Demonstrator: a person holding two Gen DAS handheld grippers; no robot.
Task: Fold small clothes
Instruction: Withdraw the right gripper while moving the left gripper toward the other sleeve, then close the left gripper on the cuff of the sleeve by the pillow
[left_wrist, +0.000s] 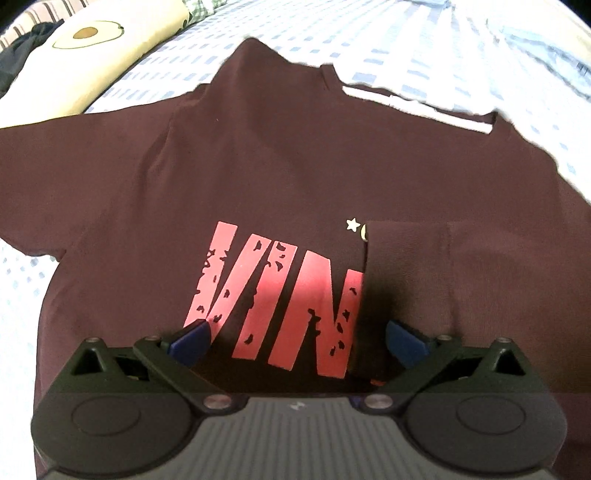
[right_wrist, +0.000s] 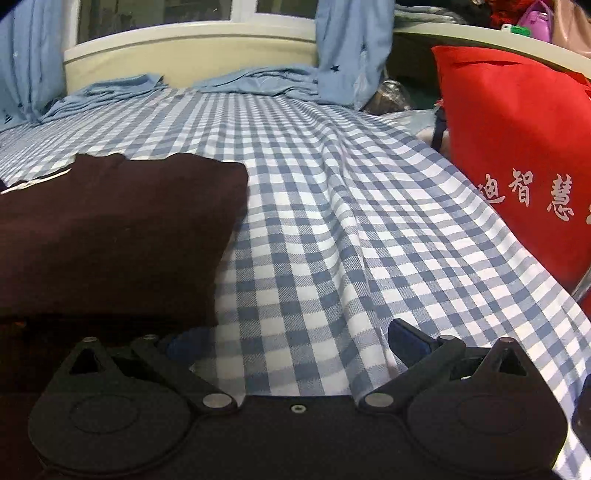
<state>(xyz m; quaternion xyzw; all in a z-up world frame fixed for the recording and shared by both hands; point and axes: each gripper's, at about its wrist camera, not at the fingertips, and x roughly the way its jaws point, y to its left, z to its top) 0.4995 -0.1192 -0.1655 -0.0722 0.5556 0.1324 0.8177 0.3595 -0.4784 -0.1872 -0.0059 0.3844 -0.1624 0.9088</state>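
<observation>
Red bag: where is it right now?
Right wrist view only: the red bag stands at the right edge of the checked bedsheet, far across from the dark shirt on the left, beyond the open right gripper.

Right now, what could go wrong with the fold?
1. One sleeve is folded in; the other sleeve is spread, so the fold could end lopsided.
2. Left gripper is open over the sweater print; closing may grab several layers.
3. The checked sheet is wrinkled; the right gripper might snag it.
</observation>
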